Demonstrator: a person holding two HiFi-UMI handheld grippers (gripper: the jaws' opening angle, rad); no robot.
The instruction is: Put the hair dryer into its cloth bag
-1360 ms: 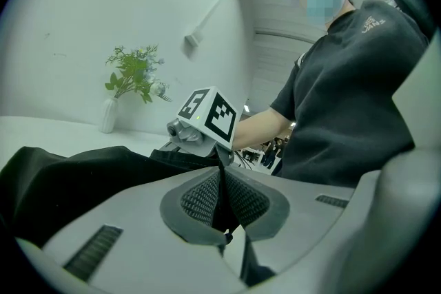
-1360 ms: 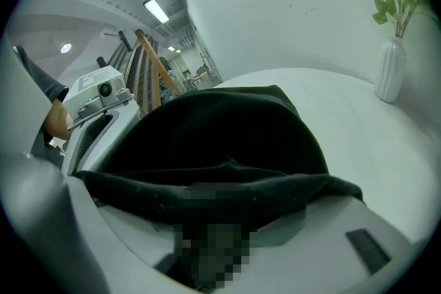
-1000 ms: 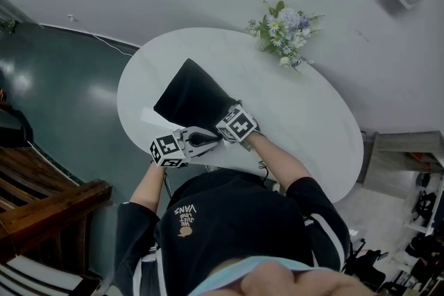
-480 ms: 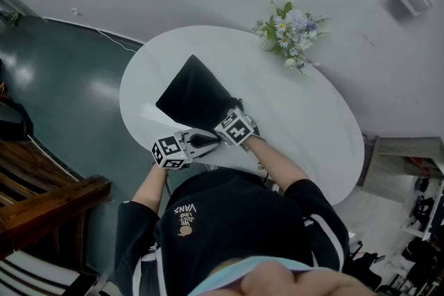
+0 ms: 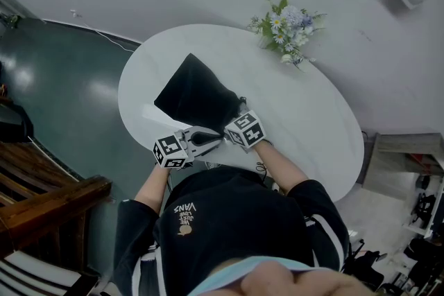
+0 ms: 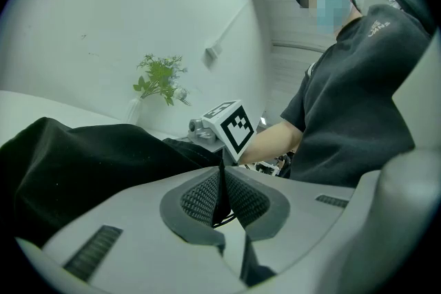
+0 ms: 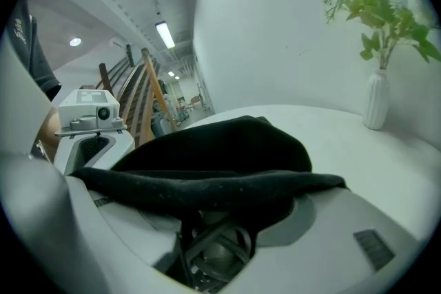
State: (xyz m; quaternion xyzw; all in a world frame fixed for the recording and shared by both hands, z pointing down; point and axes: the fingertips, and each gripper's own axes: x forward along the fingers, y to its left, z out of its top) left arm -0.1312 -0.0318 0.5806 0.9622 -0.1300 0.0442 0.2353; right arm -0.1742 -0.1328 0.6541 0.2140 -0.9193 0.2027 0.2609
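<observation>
A black cloth bag lies on the white oval table, its mouth toward the person. Both grippers meet at that mouth. My left gripper is shut on a thin black string at the bag's edge, with the bag bulging to its left. My right gripper grips the bag's hem, which lies across its jaws. Loops of dark cord show below the hem. The hair dryer's body is hidden; the bulging bag rises beyond the hem.
A white vase of flowers stands at the table's far edge, well beyond the bag. Dark wooden steps lie on the floor to the left. The person's body presses close to the table's near edge.
My right gripper has drawn back slightly toward the person and to the right, keeping the hem. The left gripper has stayed where it was.
</observation>
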